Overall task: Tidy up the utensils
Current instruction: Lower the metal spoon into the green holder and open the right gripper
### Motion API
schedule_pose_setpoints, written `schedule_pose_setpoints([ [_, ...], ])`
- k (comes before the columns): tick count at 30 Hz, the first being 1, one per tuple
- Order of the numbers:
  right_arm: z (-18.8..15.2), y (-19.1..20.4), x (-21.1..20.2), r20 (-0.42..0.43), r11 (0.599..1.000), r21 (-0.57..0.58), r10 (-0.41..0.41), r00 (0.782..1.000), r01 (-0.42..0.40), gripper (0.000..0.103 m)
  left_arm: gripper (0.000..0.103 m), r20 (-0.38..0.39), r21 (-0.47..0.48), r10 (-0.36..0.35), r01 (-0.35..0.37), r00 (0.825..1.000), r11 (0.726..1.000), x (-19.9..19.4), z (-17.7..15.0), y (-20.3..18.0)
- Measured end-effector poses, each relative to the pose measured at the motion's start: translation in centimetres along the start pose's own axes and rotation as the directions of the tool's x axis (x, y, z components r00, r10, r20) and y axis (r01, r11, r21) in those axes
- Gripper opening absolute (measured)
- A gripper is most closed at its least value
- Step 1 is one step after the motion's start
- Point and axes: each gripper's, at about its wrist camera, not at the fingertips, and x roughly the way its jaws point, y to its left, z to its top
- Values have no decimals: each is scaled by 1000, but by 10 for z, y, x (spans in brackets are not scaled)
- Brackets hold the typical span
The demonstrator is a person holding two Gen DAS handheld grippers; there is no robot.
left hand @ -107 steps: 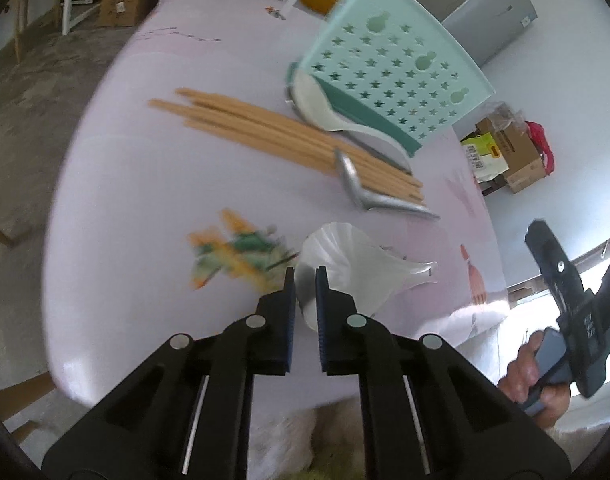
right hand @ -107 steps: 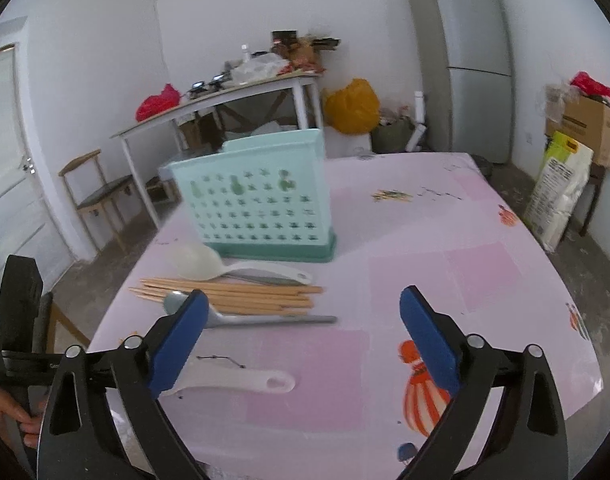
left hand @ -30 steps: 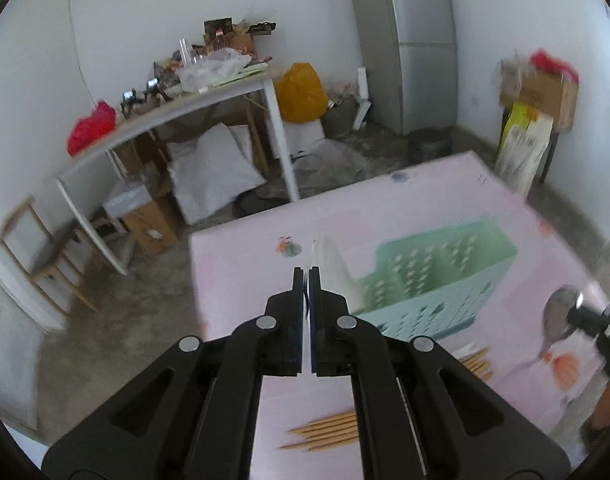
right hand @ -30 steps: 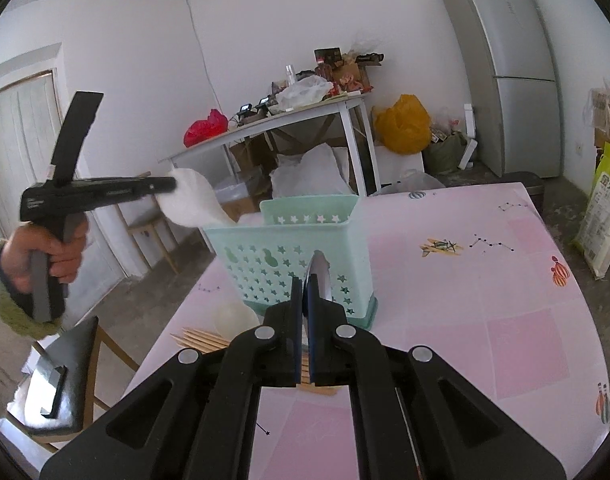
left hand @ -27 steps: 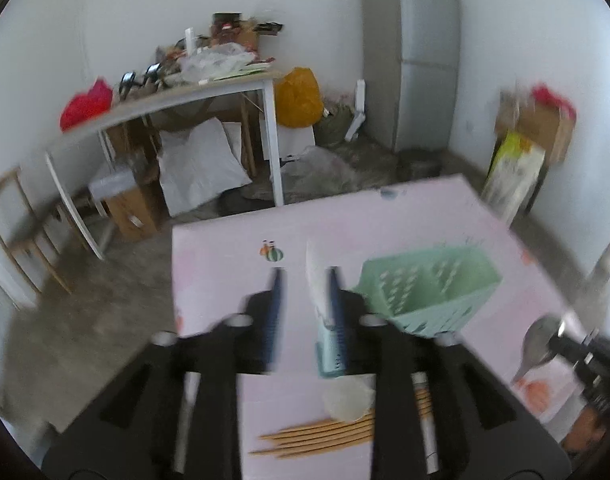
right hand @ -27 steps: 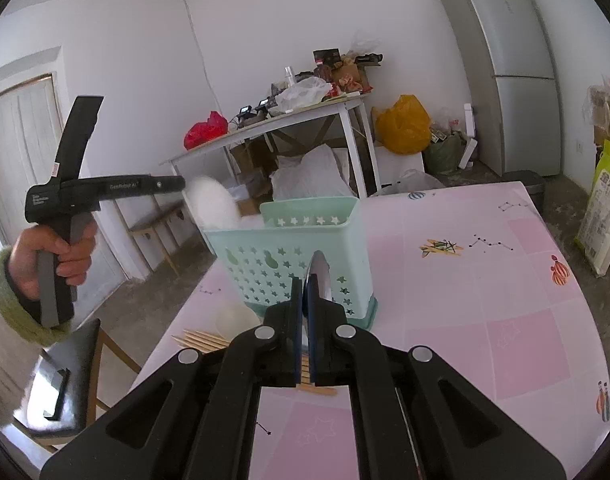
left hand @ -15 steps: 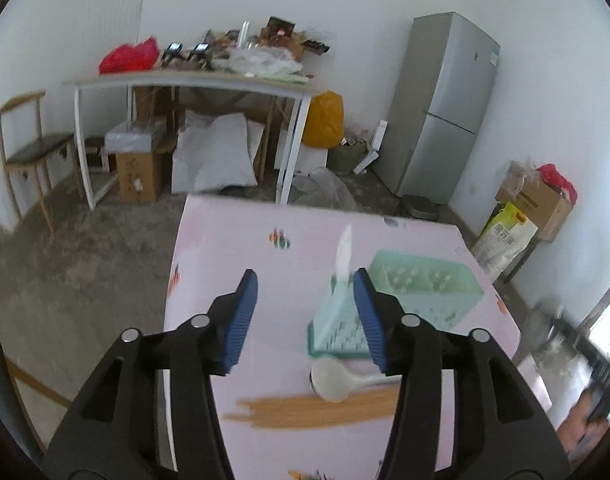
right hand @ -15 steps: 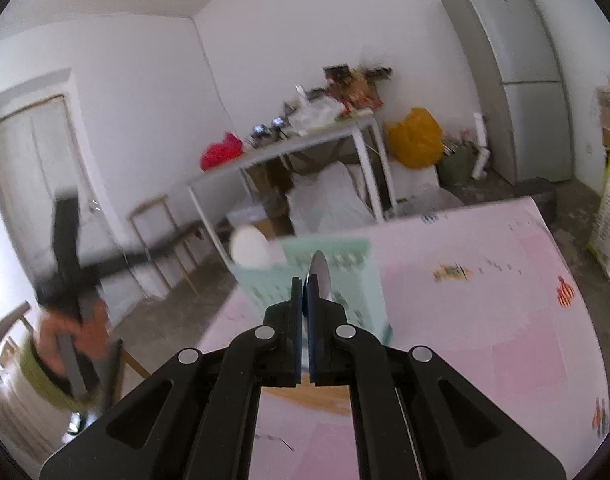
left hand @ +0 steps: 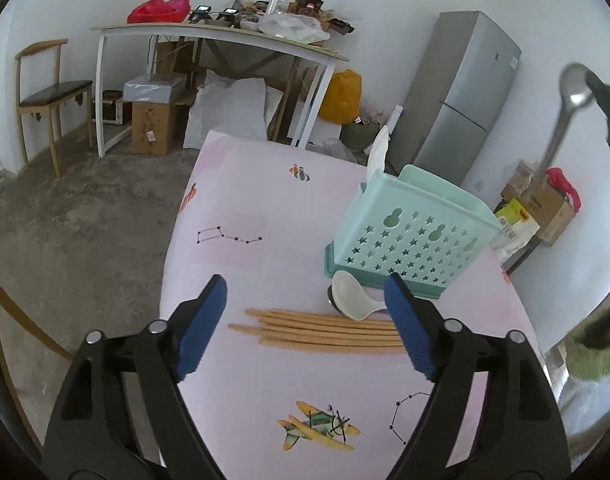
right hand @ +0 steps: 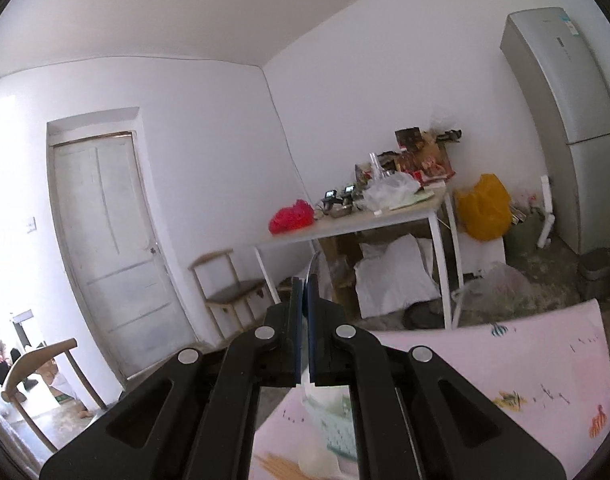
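Counter [left hand: 265, 208] first: its pink cloth carries everything you have left to sort, with the mint utensil basket [left hand: 409, 236] standing toward the far right. A white spoon [left hand: 379, 148] now stands in the basket's far end, its bowl poking above the rim; a second ago your left claw [left hand: 305, 320] was pinched on that spoon above the basket. Those jaws have just been opening and now stand wide with nothing between them, so count that spoon as delivered and the left hand as free for the next pick.

Next in size is the bundle of wooden chopsticks [left hand: 325, 330], lying flat across the counter just beyond the left claw's tips and roughly centred in the gap between them. A second white spoon [left hand: 351, 294] rests at the foot of the basket, touching the far side of the bundle, nearer the right-hand jaw. Either looks like a short reach forward and down.

Your right claw [right hand: 303, 332] is clamped on the metal spoon [left hand: 573, 88], gripping it by the bowl so the handle hangs down; the left view shows it raised high, up and to the right of the basket. It has come up from low in front of the basket, so judge it about ready to go over the rim.
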Motion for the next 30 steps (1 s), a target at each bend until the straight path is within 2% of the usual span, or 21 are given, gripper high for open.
schedule_pose_setpoints([
  [4, -9, -15, 27, -30, 1000, 14, 6, 1000, -6, 2, 86, 10, 8, 13, -13, 1000, 1000, 1, -4, 2],
  [9, -43, -48, 62, -115, 998, 50, -26, 993, 32, 2, 89, 7, 4, -4, 4, 1000, 1000, 1, -8, 3],
  [14, -81, -78, 73, -225, 990, 88, -86, 970, 109, 4, 89, 6, -3, -22, 22, 1000, 1000, 1, -10, 7],
  [17, -93, -83, 69, -272, 983, 69, -146, 951, 170, 6, 89, 7, 12, -23, 23, 1000, 1000, 1, -10, 5],
  [19, -92, -81, 59, -264, 980, 50, -174, 949, 194, 9, 89, 9, 23, -21, 21, 1000, 1000, 0, -11, 3],
  [22, -83, -74, 37, -200, 970, 27, -231, 952, 241, 40, 89, 12, 26, -22, 22, 1000, 999, -1, -12, 1],
  [27, -69, -57, -3, -99, 963, 16, -265, 959, 267, 45, 89, 8, 29, -20, 19, 1000, 999, -1, -13, 0],
  [30, -73, -37, -19, -91, 965, -19, -260, 961, 260, 47, 89, 0, 39, 9, -9, 1000, 999, 0, -15, -3],
])
